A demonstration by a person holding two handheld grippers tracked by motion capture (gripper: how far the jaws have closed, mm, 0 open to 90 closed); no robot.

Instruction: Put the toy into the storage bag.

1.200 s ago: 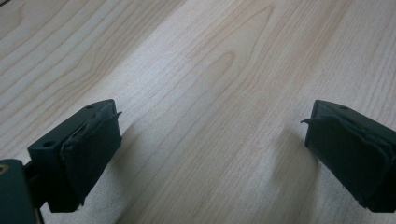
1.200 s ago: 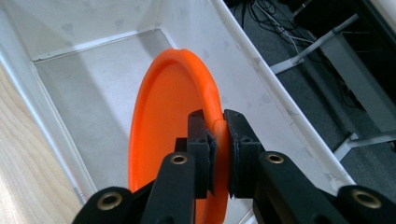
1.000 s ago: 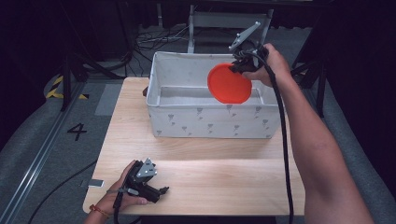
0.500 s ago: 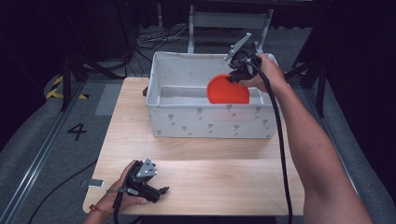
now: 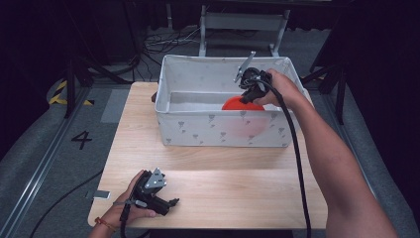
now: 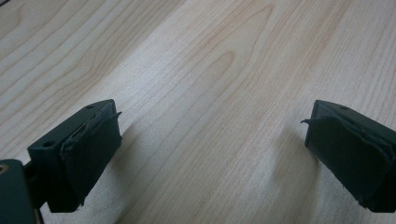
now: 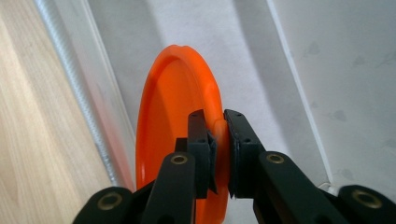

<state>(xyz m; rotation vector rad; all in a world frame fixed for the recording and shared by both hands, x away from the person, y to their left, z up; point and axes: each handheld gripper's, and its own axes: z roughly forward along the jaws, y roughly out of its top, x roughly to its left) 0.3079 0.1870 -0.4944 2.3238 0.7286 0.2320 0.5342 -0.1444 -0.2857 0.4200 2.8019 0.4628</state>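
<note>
We see a pale wooden tabletop (image 5: 237,183). A white fabric bin (image 5: 198,131) stands on its far half, and the left hand-held gripper (image 5: 171,202) rests near its front-left corner.

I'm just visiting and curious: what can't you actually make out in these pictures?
- High view: the orange plate's lower part, hidden behind the fabric bin's front wall.
- Right gripper view: the plate's bottom edge, hidden by the right gripper.
- High view: the left gripper's jaw opening, too small.

Orange plate (image 5: 241,104) lower half hiding behind bin (image 5: 223,130) front wall; bottom edge cropping it in right gripper view.
</note>
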